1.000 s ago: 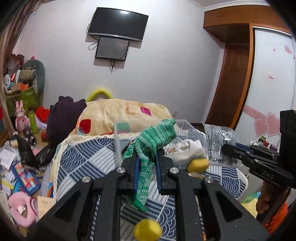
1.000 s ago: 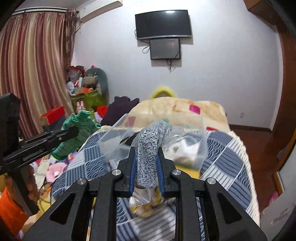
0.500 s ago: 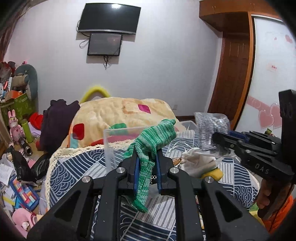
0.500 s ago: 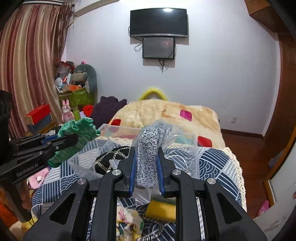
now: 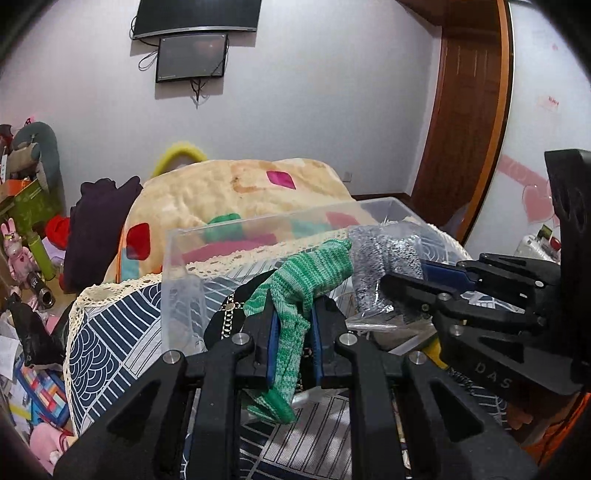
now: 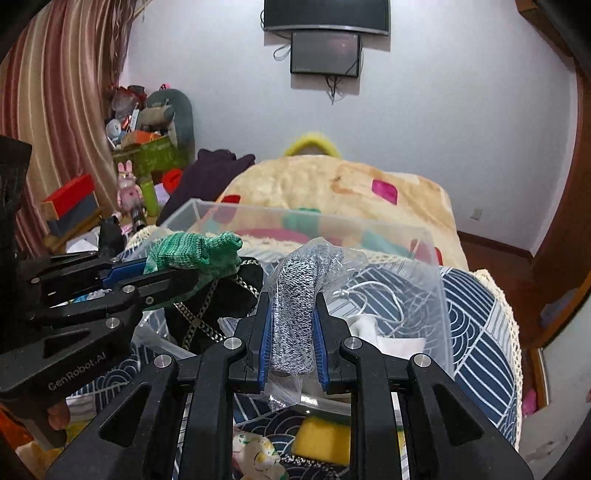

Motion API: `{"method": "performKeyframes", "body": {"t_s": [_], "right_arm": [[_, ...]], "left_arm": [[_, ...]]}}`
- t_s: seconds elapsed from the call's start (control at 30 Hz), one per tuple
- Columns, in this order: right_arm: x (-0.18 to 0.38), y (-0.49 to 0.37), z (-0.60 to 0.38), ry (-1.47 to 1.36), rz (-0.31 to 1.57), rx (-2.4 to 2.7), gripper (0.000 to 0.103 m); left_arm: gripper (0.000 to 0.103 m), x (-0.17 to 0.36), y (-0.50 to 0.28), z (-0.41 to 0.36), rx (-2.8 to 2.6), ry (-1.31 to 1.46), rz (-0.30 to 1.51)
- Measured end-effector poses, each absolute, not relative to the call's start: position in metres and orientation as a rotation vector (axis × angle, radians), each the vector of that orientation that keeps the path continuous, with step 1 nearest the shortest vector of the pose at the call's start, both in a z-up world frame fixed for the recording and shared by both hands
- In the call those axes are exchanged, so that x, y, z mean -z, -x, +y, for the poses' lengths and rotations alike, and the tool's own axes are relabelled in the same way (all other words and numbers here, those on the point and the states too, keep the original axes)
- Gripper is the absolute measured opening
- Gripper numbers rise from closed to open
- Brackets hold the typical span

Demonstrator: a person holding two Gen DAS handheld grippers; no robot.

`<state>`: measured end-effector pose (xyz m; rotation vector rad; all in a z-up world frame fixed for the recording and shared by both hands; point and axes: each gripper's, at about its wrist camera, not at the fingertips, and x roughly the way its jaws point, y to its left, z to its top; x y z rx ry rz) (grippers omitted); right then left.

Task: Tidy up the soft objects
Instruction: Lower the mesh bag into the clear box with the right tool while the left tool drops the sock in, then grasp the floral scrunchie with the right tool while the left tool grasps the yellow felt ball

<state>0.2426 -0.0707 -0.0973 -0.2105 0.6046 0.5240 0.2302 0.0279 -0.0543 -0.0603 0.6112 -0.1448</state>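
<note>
Pinching green sock (image 5: 295, 295), fingers (image 6: 266, 332) clamping bagged grey sock (image 6: 293, 314)

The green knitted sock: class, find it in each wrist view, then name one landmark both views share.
Left wrist: green knitted sock at centre, pinched in the left gripper.
Right wrist: centre-left, over the clear plastic bin.
Shared landmark: wall-mounted TV.

The bin's (image 6: 439, 295) top stood open, its clear walls ringed it, and a black bag (image 6: 218, 306) filled its left side.
</note>
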Motion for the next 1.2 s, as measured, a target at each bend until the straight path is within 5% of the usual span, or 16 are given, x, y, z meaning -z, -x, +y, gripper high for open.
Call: {"method": "performKeyframes", "body": {"t_s": [0.23,0.5,0.57,0.9,1.2], "right_arm": [[0.106,-0.247,-0.074,0.223,0.651,-0.524,0.019],[0.096,-0.234,-0.082,0.247,0.622,-0.522,0.026],[0.091,-0.229,-0.087,0.232,0.604,-0.525,0.033],[0.063,-0.199,-0.107,0.184,0.511,-0.534,0.039],[0.054,-0.162,-0.118,0.168,0.425,-0.521,0.072]], "left_arm": [[0.019,0.062,-0.235,0.024,0.177,0.066,0.672],[0.042,0.059,-0.225,0.019,0.191,0.053,0.682],[0.044,0.057,-0.22,0.017,0.189,0.046,0.683],[0.059,0.035,-0.184,0.024,0.182,0.078,0.639],[0.074,0.014,-0.139,0.039,0.093,0.081,0.544]]}}
